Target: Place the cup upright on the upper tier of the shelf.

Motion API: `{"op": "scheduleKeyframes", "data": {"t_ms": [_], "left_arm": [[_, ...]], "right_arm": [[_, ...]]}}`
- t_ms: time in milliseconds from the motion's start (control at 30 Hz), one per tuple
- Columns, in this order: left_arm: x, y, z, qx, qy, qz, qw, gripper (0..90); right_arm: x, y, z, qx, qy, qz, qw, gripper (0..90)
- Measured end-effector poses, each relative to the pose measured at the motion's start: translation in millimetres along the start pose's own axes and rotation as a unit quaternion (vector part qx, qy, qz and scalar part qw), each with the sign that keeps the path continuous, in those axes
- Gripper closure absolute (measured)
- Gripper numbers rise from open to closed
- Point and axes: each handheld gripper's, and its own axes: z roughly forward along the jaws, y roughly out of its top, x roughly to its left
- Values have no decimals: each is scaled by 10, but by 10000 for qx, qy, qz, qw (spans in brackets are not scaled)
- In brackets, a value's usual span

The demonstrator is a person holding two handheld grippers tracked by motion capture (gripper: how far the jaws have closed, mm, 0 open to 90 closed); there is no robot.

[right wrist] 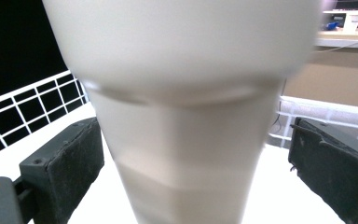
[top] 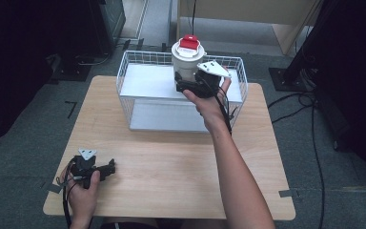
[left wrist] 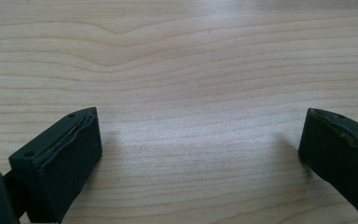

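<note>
Smooth white cup (top: 187, 59) betw open right tongs (top: 183, 87)

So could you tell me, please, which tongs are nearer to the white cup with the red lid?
The right. The right tongs are at the white cup over the wire basket, jaws either side of it with gaps. The left tongs rest far off on the table.
</note>
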Motion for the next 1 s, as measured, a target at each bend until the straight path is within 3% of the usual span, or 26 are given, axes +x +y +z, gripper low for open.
{"op": "scheduleKeyframes", "data": {"t_ms": [533,1000], "left_arm": [[1,0,-1,6,-1,8,10000,0],[1,0,-2,14,-2,8,10000,0]], "right_arm": [[-154,-306,-472,37,-29,-76,10000,34],[-285,-545,-889,-17,-50,6,10000,33]]}}
